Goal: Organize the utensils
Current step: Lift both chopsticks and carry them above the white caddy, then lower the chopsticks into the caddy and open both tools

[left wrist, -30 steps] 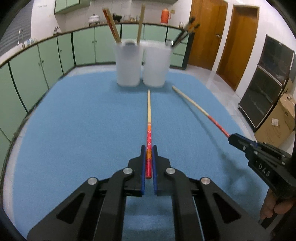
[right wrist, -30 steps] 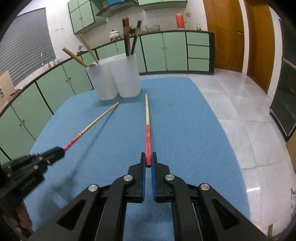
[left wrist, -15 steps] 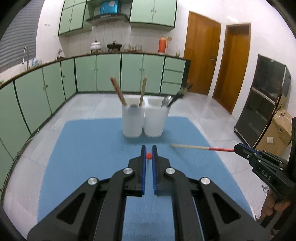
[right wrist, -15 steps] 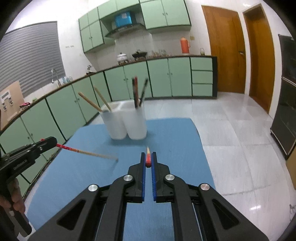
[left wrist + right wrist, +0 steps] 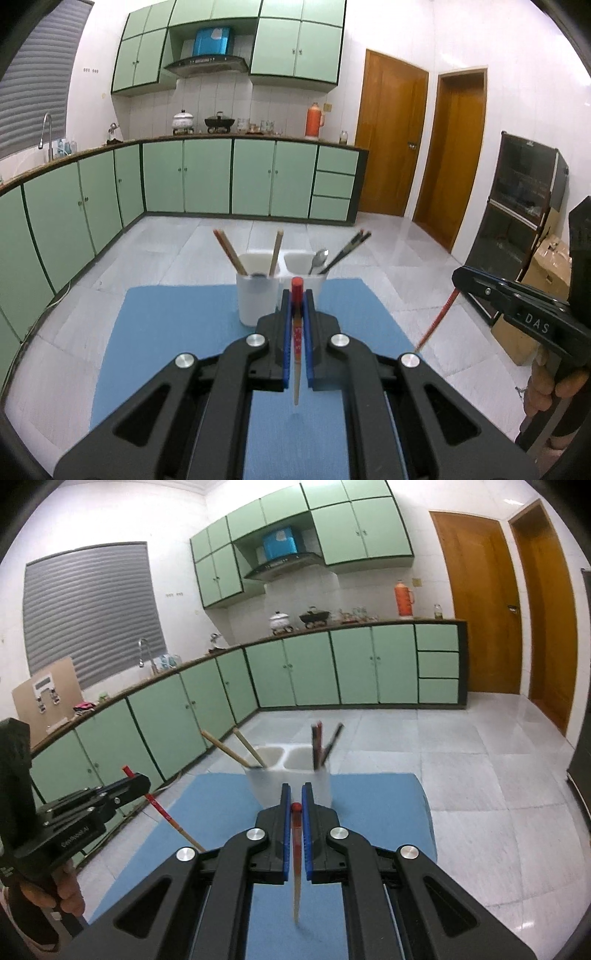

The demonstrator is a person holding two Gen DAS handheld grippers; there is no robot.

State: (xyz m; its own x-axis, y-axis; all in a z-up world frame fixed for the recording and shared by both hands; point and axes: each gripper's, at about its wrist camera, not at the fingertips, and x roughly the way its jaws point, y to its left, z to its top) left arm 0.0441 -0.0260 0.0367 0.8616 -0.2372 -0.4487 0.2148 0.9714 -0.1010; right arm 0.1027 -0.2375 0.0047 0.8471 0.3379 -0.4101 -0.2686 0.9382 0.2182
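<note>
My left gripper (image 5: 296, 295) is shut on a red-and-wood chopstick (image 5: 296, 354) that hangs tip-down above the blue mat (image 5: 177, 332). My right gripper (image 5: 296, 794) is shut on a second red-and-wood chopstick (image 5: 296, 878), also tip-down. Each gripper shows in the other's view, the right one (image 5: 458, 275) with its chopstick (image 5: 437, 319), the left one (image 5: 142, 781) with its chopstick (image 5: 166, 816). Two white holder cups (image 5: 255, 295) stand side by side at the mat's far edge. The left cup holds wooden chopsticks (image 5: 229, 251); the right cup holds a spoon (image 5: 319, 258) and dark chopsticks (image 5: 347, 247).
Green cabinets (image 5: 207, 177) line the kitchen behind the table. Wooden doors (image 5: 391, 133) and a dark cabinet (image 5: 524, 206) with a cardboard box (image 5: 546, 258) stand at the right. Tiled floor (image 5: 480, 757) surrounds the table.
Both grippers have lifted their chopsticks off the mat and tilted up, so the chopsticks went from lying flat to hanging tip-down. The cups now look lower and farther.
</note>
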